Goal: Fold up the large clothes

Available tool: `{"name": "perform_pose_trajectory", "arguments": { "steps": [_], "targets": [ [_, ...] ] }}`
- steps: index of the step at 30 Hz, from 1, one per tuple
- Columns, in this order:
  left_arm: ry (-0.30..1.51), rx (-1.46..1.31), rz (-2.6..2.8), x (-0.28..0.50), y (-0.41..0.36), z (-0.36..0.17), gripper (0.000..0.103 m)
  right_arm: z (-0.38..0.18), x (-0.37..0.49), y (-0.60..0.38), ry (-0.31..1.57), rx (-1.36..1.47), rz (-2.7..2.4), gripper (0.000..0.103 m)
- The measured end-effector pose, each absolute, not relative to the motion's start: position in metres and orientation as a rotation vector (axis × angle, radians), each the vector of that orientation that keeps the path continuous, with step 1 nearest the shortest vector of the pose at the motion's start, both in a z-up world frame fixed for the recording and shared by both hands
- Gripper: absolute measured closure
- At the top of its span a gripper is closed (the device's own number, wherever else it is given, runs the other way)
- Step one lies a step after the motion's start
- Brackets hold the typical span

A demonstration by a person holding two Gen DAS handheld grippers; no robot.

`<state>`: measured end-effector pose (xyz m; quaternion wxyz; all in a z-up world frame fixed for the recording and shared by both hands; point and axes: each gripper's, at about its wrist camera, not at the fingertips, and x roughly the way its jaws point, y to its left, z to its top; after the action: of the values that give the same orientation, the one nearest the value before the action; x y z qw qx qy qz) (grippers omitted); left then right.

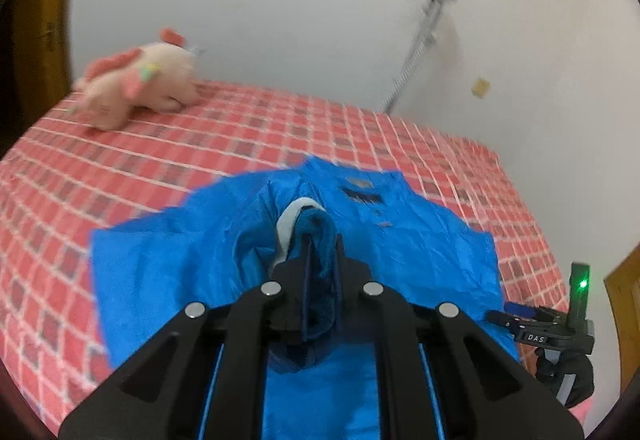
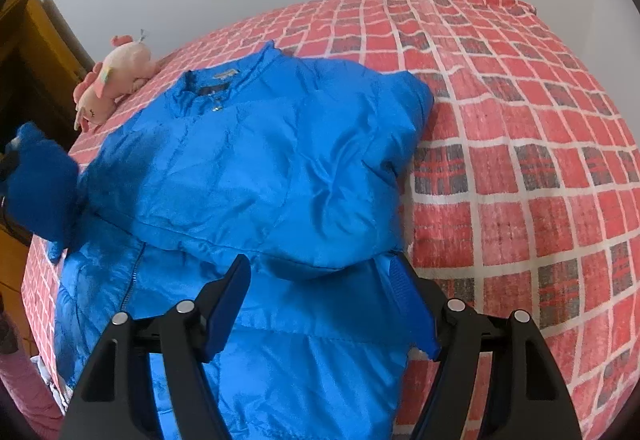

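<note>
a: holding the cuff (image 1: 316, 236) tight in my left gripper (image 1: 320, 264). its jaws are pinched on the fuzzy end of the sleeve, up off the bed (image 1: 120, 168).

b: where's the jacket (image 2: 256, 160)?

a: flat on the bed, collar toward the wall, hem near me. the other sleeve looks tucked over the front already.

b: and your right gripper (image 2: 324, 300)?

a: jaws wide, holding nothing. it hangs just above the hem.

b: what could go wrong?

a: i think the cuff could slip. it's soft and thick, and only a bit of it is in the jaws. if i swing fast, it may pop out and the sleeve will flop down crooked.

b: anything else?

a: the cloth is shiny, so it slides. pulling the sleeve across might drag the whole jacket sideways and undo the tucked side. my right gripper isn't pressing on it, so nothing pins it down.

b: the toy (image 2: 116, 76)?

a: beside the collar, at the far edge. i don't think it's in my way.
</note>
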<state>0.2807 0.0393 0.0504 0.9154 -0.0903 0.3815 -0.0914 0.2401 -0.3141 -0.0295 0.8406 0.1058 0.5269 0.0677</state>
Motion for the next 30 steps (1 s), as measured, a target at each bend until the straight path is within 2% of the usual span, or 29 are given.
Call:
{"name": "perform_pose_trajectory", "arguments": {
  "steps": [8,11,12,13,15,20,27,30],
  "targets": [
    [0.980,-0.144,-0.257,0.326,-0.003,-0.029,0.094,-0.034,0.241,-0.314,1.116,0.212,0.135,0.031],
    [1.020,-0.158,-0.328,0.323,-0.008,-0.039,0.091,-0.034,0.242,-0.313,1.116,0.201,0.135,0.031],
    [1.019,-0.166,-0.361,0.319,-0.009,-0.036,0.086,-0.034,0.242,-0.313,1.114,0.198,0.136,0.031],
    [1.011,-0.175,-0.390,0.314,-0.008,-0.031,0.072,-0.034,0.242,-0.313,1.114,0.197,0.136,0.031],
    [0.964,-0.195,-0.433,0.299,-0.002,-0.016,0.055,-0.035,0.242,-0.313,1.114,0.196,0.135,0.031],
    [0.889,-0.163,-0.337,0.277,0.038,-0.003,0.054,-0.035,0.242,-0.311,1.113,0.184,0.134,0.030],
    [0.977,-0.170,-0.162,0.298,0.086,-0.064,0.054,-0.032,0.240,-0.305,1.092,0.148,0.097,0.029],
    [0.970,-0.130,-0.168,0.301,0.082,-0.067,0.054,-0.021,0.237,-0.293,1.056,0.105,0.091,0.029]
  ]
}}
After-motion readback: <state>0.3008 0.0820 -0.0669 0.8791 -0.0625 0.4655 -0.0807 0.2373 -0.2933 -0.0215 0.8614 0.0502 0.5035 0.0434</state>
